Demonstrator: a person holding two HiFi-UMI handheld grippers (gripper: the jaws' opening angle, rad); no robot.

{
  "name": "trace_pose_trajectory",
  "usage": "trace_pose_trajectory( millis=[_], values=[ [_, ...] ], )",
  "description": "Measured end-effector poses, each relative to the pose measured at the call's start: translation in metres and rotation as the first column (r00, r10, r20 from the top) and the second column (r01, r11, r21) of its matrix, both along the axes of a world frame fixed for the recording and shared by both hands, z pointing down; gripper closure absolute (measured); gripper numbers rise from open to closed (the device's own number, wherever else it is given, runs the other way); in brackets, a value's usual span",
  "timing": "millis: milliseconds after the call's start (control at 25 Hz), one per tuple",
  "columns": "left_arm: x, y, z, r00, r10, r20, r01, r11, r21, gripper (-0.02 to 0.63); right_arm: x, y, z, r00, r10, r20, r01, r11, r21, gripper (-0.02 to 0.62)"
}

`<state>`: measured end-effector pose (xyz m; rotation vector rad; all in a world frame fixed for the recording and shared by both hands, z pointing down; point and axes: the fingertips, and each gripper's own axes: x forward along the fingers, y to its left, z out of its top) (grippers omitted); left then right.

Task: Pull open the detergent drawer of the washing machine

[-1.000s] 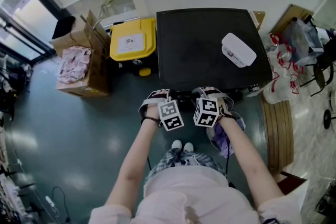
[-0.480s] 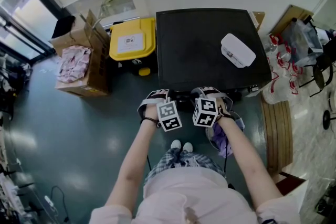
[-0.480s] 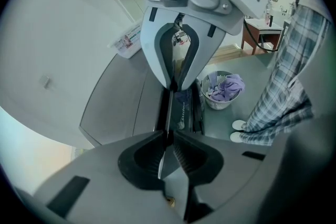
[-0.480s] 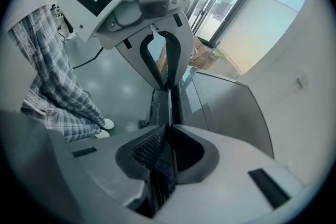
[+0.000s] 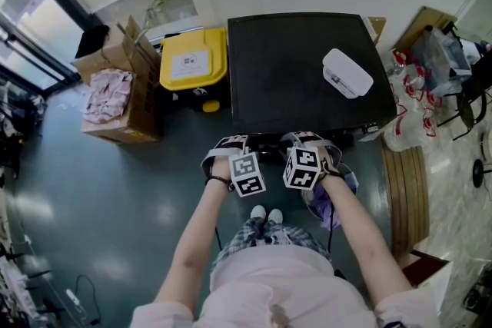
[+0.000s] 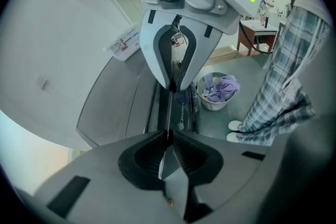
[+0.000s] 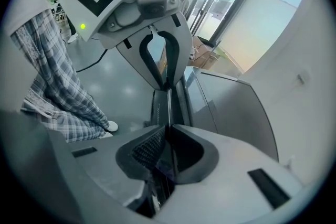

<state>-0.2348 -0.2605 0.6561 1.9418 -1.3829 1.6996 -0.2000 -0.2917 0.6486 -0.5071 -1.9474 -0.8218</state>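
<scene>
From above, the black washing machine (image 5: 292,73) stands against the wall, and both grippers are at its front top edge. My left gripper (image 5: 243,156) and right gripper (image 5: 303,151) sit side by side, pointing steeply down at the detergent drawer. Their fingertips are hidden under the marker cubes. In the left gripper view the left gripper (image 6: 169,136) is shut on a thin edge of the dark drawer front (image 6: 181,107). In the right gripper view the right gripper (image 7: 167,139) is shut on the same dark drawer front (image 7: 160,107). How far the drawer is out cannot be told.
A white box (image 5: 348,73) lies on the machine's top. A yellow-lidded bin (image 5: 194,57) and cardboard boxes (image 5: 123,88) stand to the left. A basket of purple laundry (image 5: 332,200) sits by the person's right leg, with a wooden bench (image 5: 405,188) and plastic bags (image 5: 411,104) beyond.
</scene>
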Motion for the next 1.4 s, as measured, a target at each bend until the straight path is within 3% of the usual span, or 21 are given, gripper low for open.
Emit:
trace_pose_trajectory(
  millis=[1400],
  values=[
    [0.078, 0.07, 0.004, 0.994, 0.096, -0.051, -0.096, 0.995, -0.002, 0.546, 0.076, 0.068, 0.008, 0.996, 0.074, -0.042, -0.074, 0.997, -0.007, 0.537]
  ],
)
